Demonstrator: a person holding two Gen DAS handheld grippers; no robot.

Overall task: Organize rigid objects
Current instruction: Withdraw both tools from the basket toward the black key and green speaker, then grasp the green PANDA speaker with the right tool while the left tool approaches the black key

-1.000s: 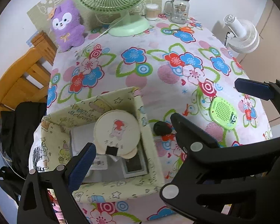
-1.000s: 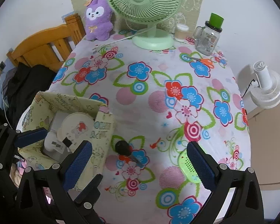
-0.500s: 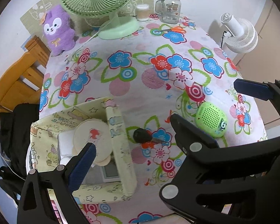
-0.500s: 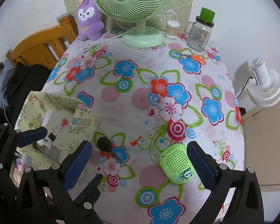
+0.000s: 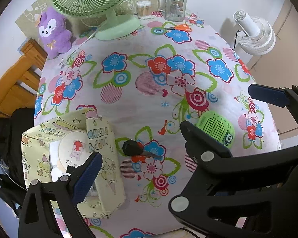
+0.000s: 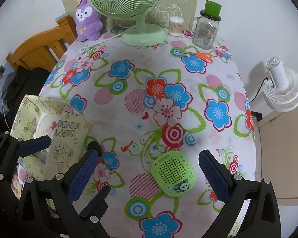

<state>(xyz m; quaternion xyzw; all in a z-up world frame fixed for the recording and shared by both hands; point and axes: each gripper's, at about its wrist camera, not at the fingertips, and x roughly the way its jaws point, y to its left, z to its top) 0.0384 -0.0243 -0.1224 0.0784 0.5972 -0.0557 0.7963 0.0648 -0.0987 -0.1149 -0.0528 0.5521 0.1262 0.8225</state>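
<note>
A green speaker lies on the floral tablecloth near the front edge, between the pads of my open, empty right gripper. It also shows in the left wrist view. A black key lies left of it, partly hidden by my finger in the right wrist view. A pale yellow fabric box at the front left holds a round cream case and other items. My left gripper is open and empty above the box's right wall and the key.
At the back stand a green desk fan, a purple plush, a cotton swab jar and a glass mug with green lid. Orange scissors lie near the mug. A white fan is off the table's right edge.
Both grippers have moved right and forward. The box has slid left in view; the key and green speaker now sit nearer the centre and the right gripper's pads.
</note>
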